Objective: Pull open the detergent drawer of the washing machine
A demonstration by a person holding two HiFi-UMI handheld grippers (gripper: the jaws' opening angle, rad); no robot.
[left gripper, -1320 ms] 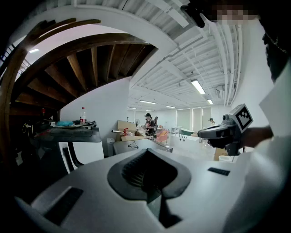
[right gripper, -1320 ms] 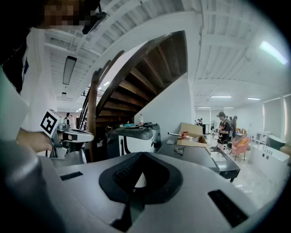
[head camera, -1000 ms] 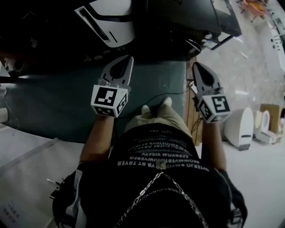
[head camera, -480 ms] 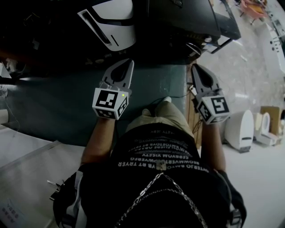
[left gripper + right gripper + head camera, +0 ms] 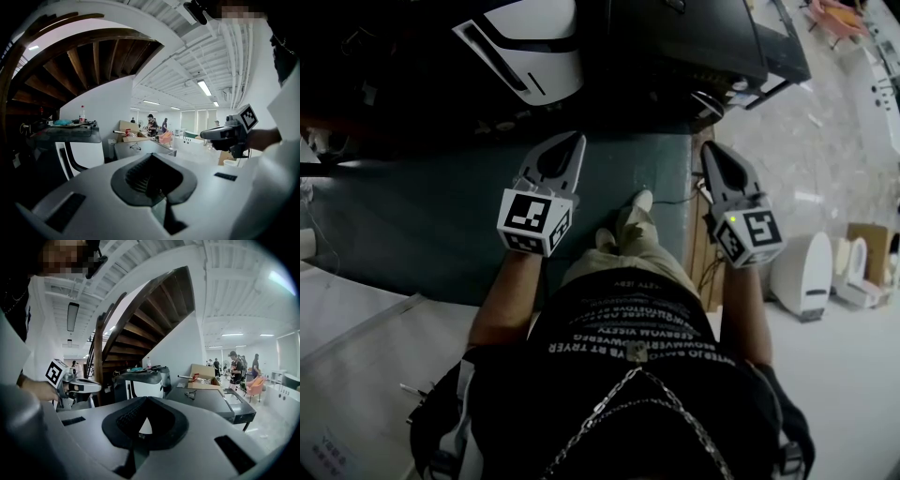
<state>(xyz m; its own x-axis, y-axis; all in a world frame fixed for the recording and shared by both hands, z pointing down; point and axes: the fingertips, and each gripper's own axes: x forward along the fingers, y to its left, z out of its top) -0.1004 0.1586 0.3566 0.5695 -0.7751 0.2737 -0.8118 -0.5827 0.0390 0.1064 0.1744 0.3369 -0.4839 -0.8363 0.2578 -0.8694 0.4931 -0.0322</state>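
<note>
1. Reference item: the washing machine (image 5: 534,42), a white cabinet with a dark top and a dark band across its white panel. All positions below are given relative to it.

2. Left gripper (image 5: 576,139): my fingers here are clenched. The two jaws meet at their tips and nothing sits between them. The gripper is held in the air short of the washing machine, well apart from it and pointing toward its near side.

3. Right gripper (image 5: 711,148): my fingers here are also clenched. The jaws meet at the tip and grasp nothing. This gripper points past the right side of the washing machine, toward the dark flat-topped table (image 5: 694,37) that stands just beside the cabinet.

4. Detergent drawer: it cannot be singled out on the washing machine in any view. Neither gripper touches the cabinet.

5. Items on or near the washing machine:
- A bottle (image 5: 148,363) stands upright on its dark top.
- A cardboard box (image 5: 206,373) rests on the table to its right.
- A wooden staircase (image 5: 150,319) rises behind and above it.
- A dark green mat (image 5: 422,225) covers the floor in front of it. Both grippers hang over this mat, and my forward shoe (image 5: 639,202) is planted on it.
</note>
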